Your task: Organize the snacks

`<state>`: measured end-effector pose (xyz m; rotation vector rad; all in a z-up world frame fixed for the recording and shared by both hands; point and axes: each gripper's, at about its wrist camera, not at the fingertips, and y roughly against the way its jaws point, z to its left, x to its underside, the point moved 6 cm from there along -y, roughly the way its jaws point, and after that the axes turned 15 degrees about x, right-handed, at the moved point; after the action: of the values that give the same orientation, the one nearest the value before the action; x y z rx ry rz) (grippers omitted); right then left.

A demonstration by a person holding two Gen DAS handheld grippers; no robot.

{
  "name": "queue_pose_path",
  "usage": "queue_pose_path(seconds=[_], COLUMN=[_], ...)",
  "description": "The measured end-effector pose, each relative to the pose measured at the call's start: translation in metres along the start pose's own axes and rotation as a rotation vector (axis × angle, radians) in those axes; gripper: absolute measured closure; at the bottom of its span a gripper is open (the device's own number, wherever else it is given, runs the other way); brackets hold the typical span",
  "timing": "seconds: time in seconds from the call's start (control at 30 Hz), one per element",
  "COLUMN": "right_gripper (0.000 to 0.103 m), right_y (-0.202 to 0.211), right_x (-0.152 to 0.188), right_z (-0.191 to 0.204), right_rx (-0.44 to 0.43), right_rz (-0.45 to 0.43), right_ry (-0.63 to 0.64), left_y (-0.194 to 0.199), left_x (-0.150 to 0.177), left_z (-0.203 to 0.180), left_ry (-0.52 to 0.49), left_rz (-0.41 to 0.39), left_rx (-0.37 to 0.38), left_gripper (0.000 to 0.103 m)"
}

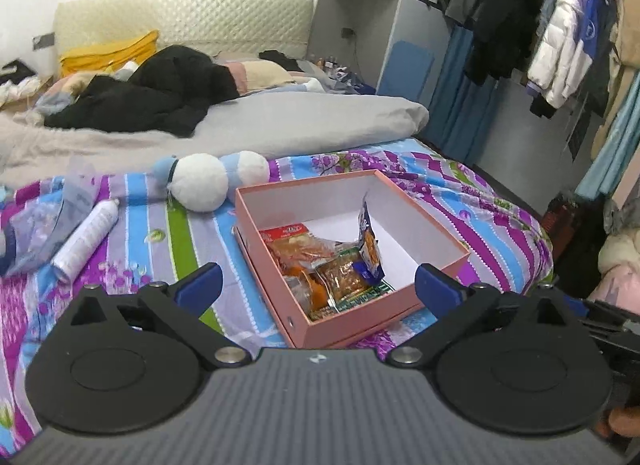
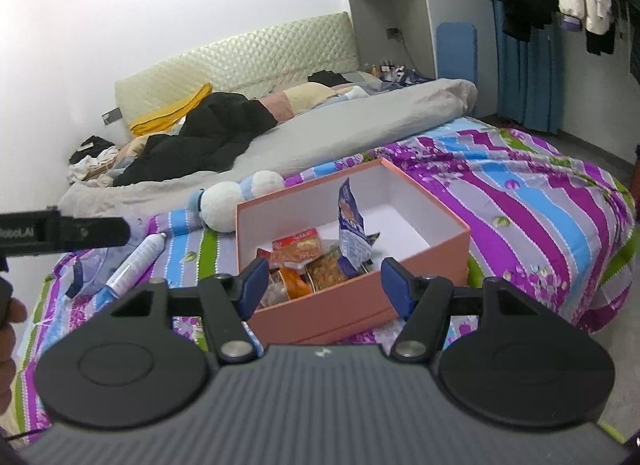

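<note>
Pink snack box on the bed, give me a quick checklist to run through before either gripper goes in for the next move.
1. Left gripper open with nothing between its fingers: ok.
2. Right gripper open and empty: ok.
3. Pink box open-topped, no lid in the way: ok.
4. Snack packets inside the box, bunched at its near end: ok.
5. Blue packet lying flat: not ok, it stands on end.
6. Spray can and plush toy lying outside the box: ok.
</note>
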<state>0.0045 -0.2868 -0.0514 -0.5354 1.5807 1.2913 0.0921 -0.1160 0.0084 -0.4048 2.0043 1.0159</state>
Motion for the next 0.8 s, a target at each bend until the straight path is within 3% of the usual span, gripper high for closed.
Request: queue_pose_path(seconds=[0.33, 0.8], right_gripper=[0.039, 0.038], right_y=[0.017, 0.025], right_x=[0.011, 0.012], right_z=[-0.003, -0.002], right_rx=[0.009, 0.005], right_rz=[-0.006, -0.026], right_ry=[0.003, 0.02], left_y=[0.016, 0.021], left_x=[0.024, 0.027], left_z=[-0.013, -0.02], left_ry=[0.003, -0.004], left_rz=[0.012, 0.017], left_rx=[-0.016, -0.016], left_gripper=[0.0, 0.0])
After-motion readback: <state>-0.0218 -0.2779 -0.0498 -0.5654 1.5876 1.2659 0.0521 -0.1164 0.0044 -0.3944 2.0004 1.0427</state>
